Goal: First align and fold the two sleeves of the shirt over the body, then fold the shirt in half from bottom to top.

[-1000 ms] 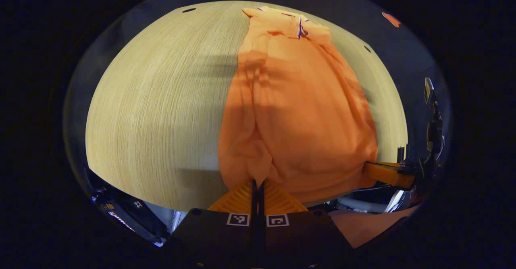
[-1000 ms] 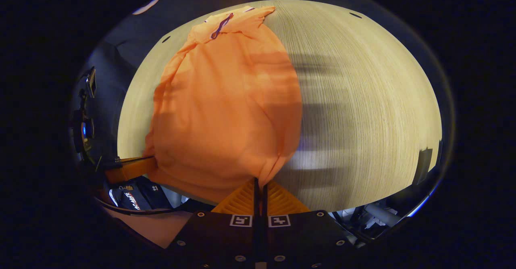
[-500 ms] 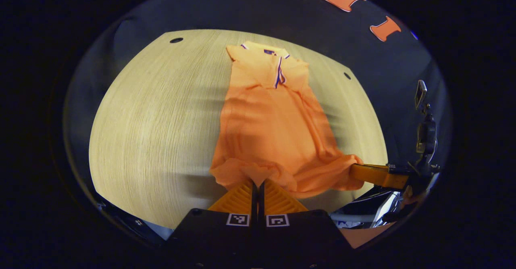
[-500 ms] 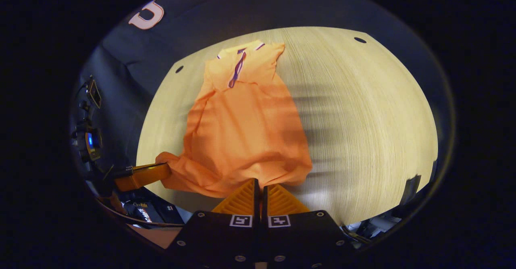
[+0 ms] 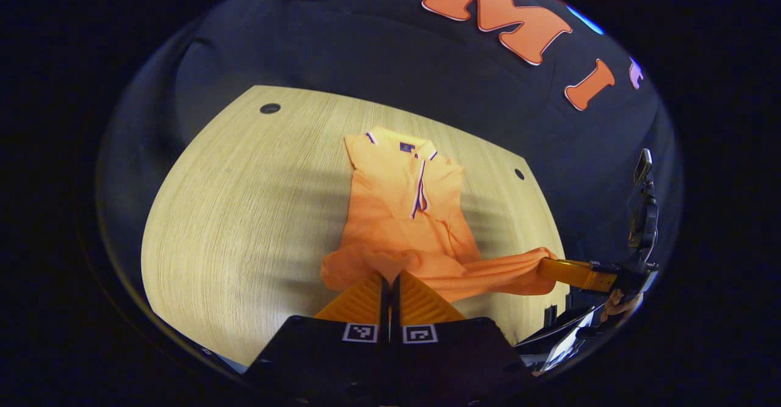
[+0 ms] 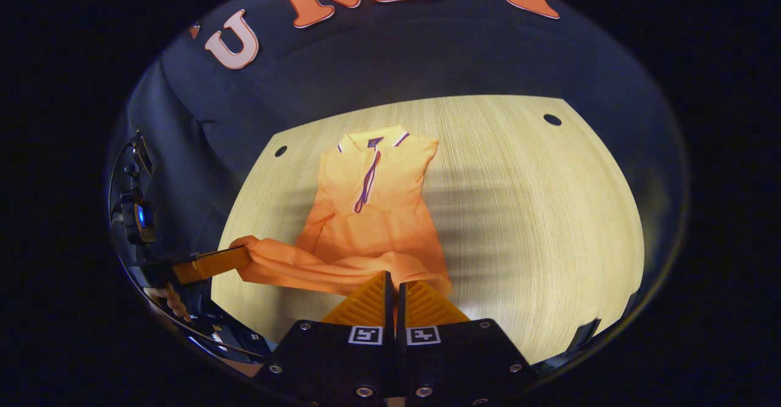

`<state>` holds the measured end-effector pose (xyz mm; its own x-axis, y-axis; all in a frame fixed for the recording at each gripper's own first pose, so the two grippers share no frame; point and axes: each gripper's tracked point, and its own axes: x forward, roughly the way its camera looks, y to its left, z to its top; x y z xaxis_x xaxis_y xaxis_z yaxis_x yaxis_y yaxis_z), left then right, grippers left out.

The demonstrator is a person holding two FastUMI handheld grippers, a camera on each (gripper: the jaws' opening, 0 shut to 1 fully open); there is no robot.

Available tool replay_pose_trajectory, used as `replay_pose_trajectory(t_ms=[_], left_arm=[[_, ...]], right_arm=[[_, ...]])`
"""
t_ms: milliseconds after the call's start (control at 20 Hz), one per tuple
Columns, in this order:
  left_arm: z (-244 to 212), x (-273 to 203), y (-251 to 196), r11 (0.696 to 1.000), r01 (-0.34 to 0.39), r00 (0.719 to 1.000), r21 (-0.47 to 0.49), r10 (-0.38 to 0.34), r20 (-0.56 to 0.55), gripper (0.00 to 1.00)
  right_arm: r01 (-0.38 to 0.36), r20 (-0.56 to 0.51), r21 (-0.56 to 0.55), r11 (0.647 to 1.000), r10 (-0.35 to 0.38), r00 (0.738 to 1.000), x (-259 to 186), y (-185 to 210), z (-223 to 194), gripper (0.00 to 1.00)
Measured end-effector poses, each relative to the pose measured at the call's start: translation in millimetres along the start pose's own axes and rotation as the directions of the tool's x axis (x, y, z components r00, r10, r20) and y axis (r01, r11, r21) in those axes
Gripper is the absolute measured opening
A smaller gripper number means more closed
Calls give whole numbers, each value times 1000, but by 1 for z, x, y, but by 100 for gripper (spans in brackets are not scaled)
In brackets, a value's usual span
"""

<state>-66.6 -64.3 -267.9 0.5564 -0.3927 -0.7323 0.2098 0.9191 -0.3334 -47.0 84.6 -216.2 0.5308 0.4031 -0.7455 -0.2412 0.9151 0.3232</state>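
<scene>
An orange polo shirt lies collar-far on the light wood table, its sleeves folded over the body. Its bottom hem is raised off the table and stretched between both grippers. My left gripper is shut on one hem corner; from the right gripper view it is the gripper at the left. My right gripper is shut on the other hem corner and appears at the right of the left gripper view. The lifted hem hides the lower body of the shirt.
The table has bare wood on both sides of the shirt and small dark holes near its far corners. A camera rig on a stand rises at the table's side. A hand holds the left gripper.
Both grippers have lifted the hem and carried it forward toward the collar. The shirt looks shorter and farther away, and more of the booth wall shows above the table.
</scene>
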Motion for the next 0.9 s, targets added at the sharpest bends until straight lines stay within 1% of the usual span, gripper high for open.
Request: replay_pose_trajectory(t_ms=[200,350,550,650,850,900], left_arm=[[46,8,-9,999,7,998,49,-10,63,1],[72,20,-14,998,22,996,61,-27,87,1],[112,39,-8,997,2,992,73,-12,130,1],[128,49,-5,998,4,992,63,-12,129,1],[150,78,4,999,-4,993,48,-2,116,1],[154,82,1,999,13,993,38,-17,114,1]], right_arm=[[9,52,-40,999,-7,999,15,1,42,0],[-7,89,-22,1000,8,996,24,4,79,0],[13,139,-58,998,-4,990,36,0,121,0],[26,149,-69,997,-15,989,43,-4,133,0],[22,143,-47,999,-15,990,70,-9,153,0],[35,140,-44,998,-28,990,76,-11,157,0]])
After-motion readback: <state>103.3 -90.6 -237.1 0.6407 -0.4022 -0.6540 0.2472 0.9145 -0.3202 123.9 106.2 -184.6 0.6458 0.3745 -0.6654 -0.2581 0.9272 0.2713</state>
